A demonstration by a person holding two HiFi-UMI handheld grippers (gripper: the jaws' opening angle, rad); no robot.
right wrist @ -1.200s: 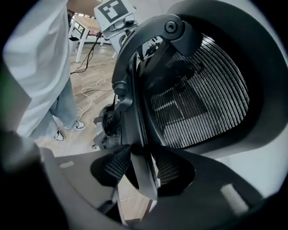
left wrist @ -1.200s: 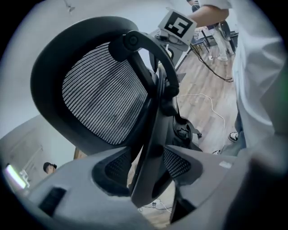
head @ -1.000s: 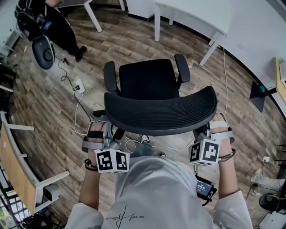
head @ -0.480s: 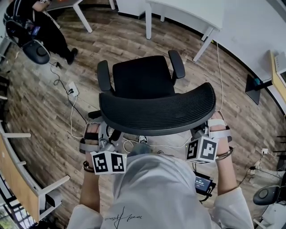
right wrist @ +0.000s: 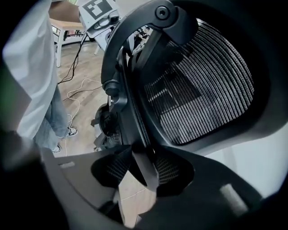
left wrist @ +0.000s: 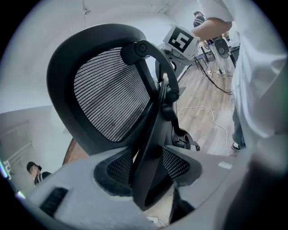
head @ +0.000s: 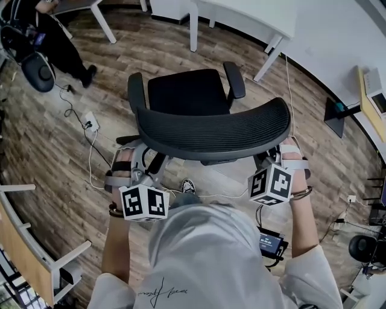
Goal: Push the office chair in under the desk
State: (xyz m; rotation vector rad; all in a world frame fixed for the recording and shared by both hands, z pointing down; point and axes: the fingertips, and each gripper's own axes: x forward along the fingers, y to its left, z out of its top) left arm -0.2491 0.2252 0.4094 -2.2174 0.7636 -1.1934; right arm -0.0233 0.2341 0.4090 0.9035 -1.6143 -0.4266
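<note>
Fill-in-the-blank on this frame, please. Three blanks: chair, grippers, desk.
1. The office chair has a back panel of black ___.
2. The left gripper and the right gripper each clamp the frame of the chair's ___.
3. The chair faces a ___ desk.
Missing words: mesh; backrest; white.

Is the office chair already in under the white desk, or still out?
Still out. The office chair stands on open floor, apart from the desk.

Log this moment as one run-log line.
step: push in | left gripper: shut on chair backrest | right gripper: shut on chair backrest | seat: facing white desk, not yet under it
</note>
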